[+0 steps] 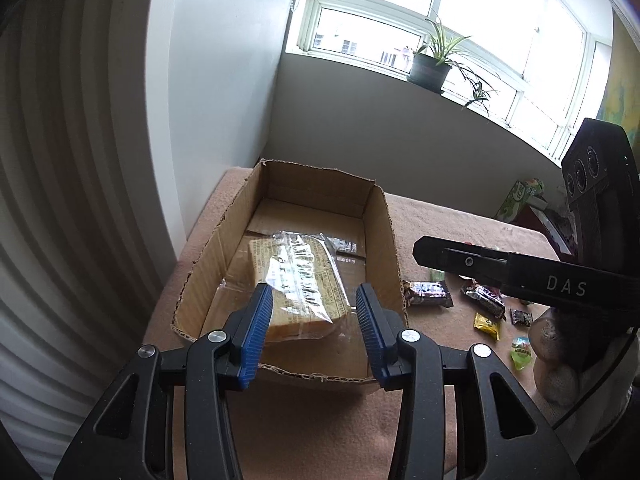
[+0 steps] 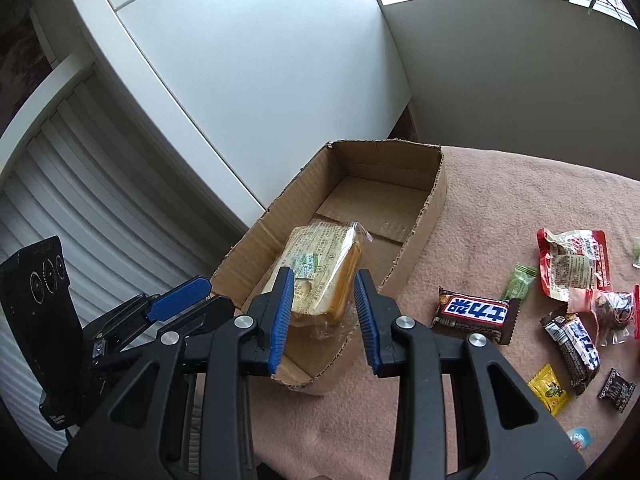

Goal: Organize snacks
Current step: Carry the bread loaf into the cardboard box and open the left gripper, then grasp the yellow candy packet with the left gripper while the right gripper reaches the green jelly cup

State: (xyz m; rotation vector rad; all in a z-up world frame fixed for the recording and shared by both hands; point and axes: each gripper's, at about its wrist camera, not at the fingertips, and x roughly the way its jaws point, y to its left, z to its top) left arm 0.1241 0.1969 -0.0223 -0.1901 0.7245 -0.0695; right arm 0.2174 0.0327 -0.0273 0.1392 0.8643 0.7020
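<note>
An open cardboard box [image 1: 390,240] [image 2: 434,200] sits on a pinkish cloth-covered table. A clear-wrapped yellow cake [image 1: 298,280] [image 2: 320,276] lies inside it. My left gripper [image 1: 314,316] is open and empty above the box's near end, over the cake. My right gripper [image 2: 322,304] is open and empty over the box's near corner; its body shows in the left wrist view [image 1: 520,276]. Loose snacks lie right of the box: a dark chocolate bar [image 2: 474,314] [image 1: 428,292], a second dark bar [image 2: 574,350], a red packet [image 2: 572,264], a green candy [image 2: 518,286], a yellow candy [image 2: 550,390].
A white wall panel [image 2: 260,92] and slatted shutter [image 2: 80,216] stand left of the table. A window sill with a potted plant [image 1: 432,66] is behind. A green box [image 1: 516,200] sits at the table's far right edge. The left gripper's body shows in the right wrist view [image 2: 120,320].
</note>
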